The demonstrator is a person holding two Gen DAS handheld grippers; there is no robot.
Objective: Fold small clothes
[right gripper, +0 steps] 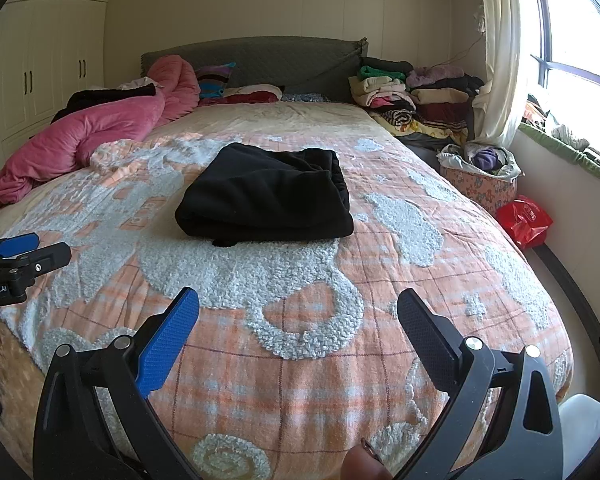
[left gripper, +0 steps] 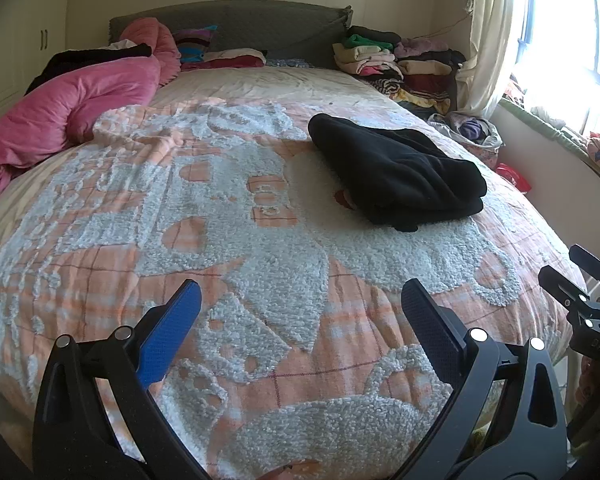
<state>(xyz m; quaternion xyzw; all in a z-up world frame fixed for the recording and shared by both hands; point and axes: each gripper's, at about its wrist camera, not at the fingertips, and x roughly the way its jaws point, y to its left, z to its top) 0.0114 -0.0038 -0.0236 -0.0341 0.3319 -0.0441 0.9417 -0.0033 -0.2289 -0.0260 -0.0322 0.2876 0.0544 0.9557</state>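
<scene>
A black garment (left gripper: 396,172) lies folded in a thick rectangle on the orange-and-white bed cover (left gripper: 228,240); it also shows in the right wrist view (right gripper: 266,196), mid-bed. My left gripper (left gripper: 300,296) is open and empty, held over the near part of the bed, well short of the garment and to its left. My right gripper (right gripper: 298,304) is open and empty, also short of the garment, roughly in line with it. Each gripper shows at the edge of the other's view: the right one (left gripper: 572,268), the left one (right gripper: 36,248).
A pink duvet (left gripper: 60,108) is bunched at the bed's left. Stacks of folded clothes (left gripper: 396,60) sit at the far right by the headboard. A basket of laundry (right gripper: 480,176) and a red bag (right gripper: 524,220) stand on the floor right of the bed, under the window.
</scene>
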